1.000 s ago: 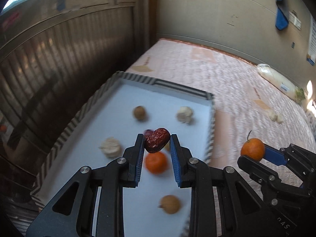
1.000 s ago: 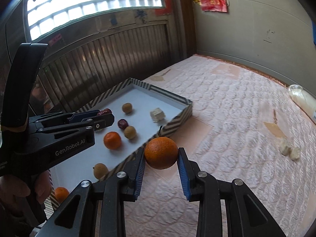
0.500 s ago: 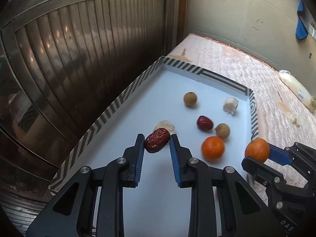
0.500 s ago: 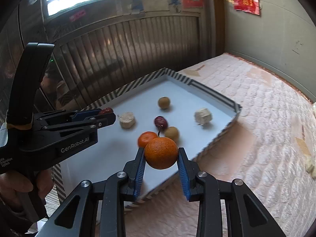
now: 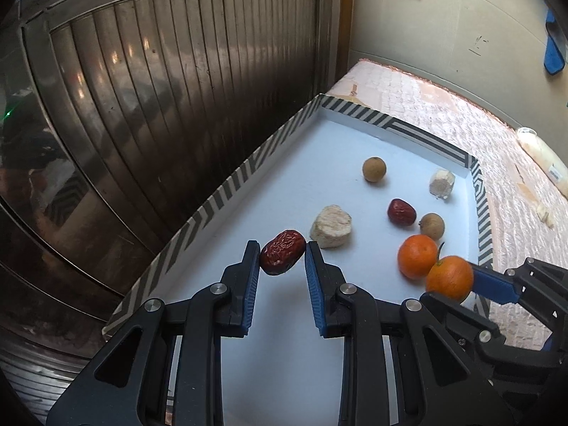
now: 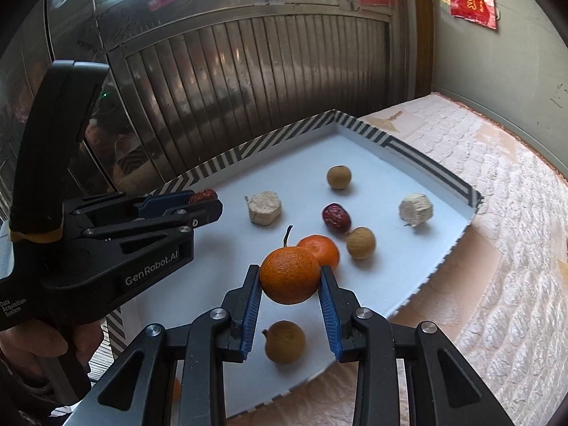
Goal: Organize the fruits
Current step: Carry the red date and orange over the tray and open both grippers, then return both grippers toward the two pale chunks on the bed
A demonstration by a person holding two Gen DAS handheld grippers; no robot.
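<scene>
My left gripper (image 5: pixel 282 257) is shut on a wrinkled red date (image 5: pixel 283 257) and holds it above the white tray (image 5: pixel 227 191) with the striped rim, near its left side. It also shows in the right wrist view (image 6: pixel 206 200). My right gripper (image 6: pixel 289 280) is shut on an orange tangerine (image 6: pixel 289 275) with a stem, above the tray's near part. It also shows in the left wrist view (image 5: pixel 449 277). On the tray lie a second tangerine (image 6: pixel 321 248), a second red date (image 6: pixel 336 216), three brown longans (image 6: pixel 339 176) and two pale chunks (image 6: pixel 264 206).
The tray rests on a pink quilted mat (image 6: pixel 497 213). A ribbed metal door (image 5: pixel 159 106) stands close behind the tray's left rim. A grey wall (image 6: pixel 504 71) runs along the far side. A pale bag (image 5: pixel 539 156) lies on the mat at far right.
Both grippers have moved left over the tray with their fruits held. The tangerine in my right gripper now hangs over the tray's near part, close to the tangerine lying there.
</scene>
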